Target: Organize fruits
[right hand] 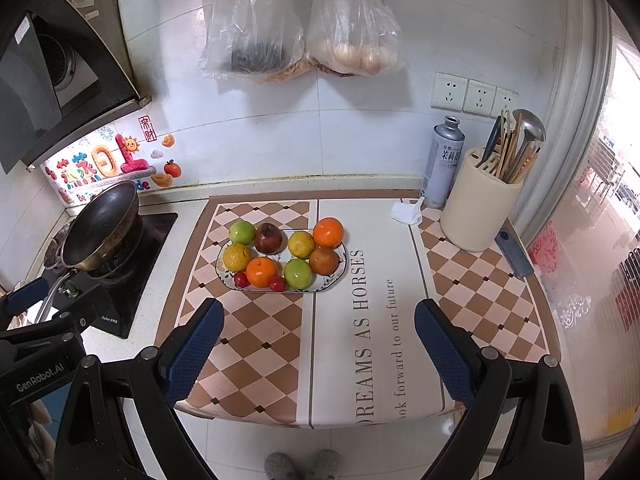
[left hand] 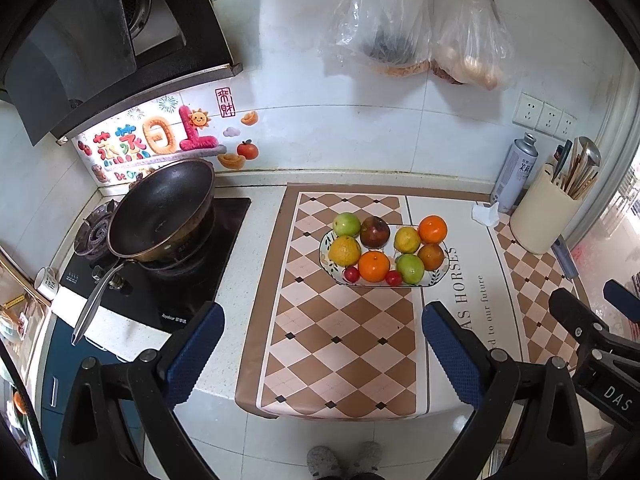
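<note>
A patterned plate (left hand: 436, 278) (right hand: 334, 280) on the checkered mat holds several fruits: oranges (left hand: 374, 266) (right hand: 328, 232), green apples (left hand: 410, 268) (right hand: 242, 232), yellow citrus (left hand: 345, 251) (right hand: 237, 258), a dark red fruit (left hand: 375, 231) (right hand: 268, 238) and small red fruits (left hand: 352, 274) (right hand: 277, 283). My left gripper (left hand: 322, 330) is open and empty, held back above the counter's front edge. My right gripper (right hand: 319, 326) is open and empty, also short of the plate.
A black wok (left hand: 160, 212) (right hand: 100, 228) sits on the stove at left. A cream utensil holder (left hand: 546, 216) (right hand: 478, 204), a spray can (left hand: 514, 172) (right hand: 444, 160) and a crumpled tissue (right hand: 408, 210) stand at back right. Plastic bags (right hand: 300, 28) hang on the wall.
</note>
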Demonstrator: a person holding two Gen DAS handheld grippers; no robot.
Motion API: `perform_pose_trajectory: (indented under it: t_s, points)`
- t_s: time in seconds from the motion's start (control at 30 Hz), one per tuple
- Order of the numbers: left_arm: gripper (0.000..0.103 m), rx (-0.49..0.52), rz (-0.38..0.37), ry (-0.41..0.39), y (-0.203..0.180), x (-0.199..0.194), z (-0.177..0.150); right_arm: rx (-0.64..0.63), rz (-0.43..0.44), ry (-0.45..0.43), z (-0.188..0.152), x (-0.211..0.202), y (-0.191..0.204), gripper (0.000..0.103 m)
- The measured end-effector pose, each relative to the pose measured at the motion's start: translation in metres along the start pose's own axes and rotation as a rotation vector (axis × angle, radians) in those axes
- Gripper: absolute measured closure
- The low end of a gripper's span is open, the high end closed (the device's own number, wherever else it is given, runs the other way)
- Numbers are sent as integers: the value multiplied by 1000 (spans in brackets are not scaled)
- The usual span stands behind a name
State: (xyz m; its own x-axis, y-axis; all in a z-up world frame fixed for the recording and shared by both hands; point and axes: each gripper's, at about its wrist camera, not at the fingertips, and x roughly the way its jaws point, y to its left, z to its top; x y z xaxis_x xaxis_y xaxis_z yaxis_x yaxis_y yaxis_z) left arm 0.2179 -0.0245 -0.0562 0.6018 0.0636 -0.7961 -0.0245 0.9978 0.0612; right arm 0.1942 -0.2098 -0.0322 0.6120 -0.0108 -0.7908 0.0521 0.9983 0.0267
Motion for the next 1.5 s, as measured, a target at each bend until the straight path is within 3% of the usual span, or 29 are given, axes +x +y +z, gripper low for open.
perform_pose_trajectory:
  t_s: [1.5]
  points:
    - [0,-11,20,-17,-1,-14,-7,-10,6,-7,-5,-8,-1,1]
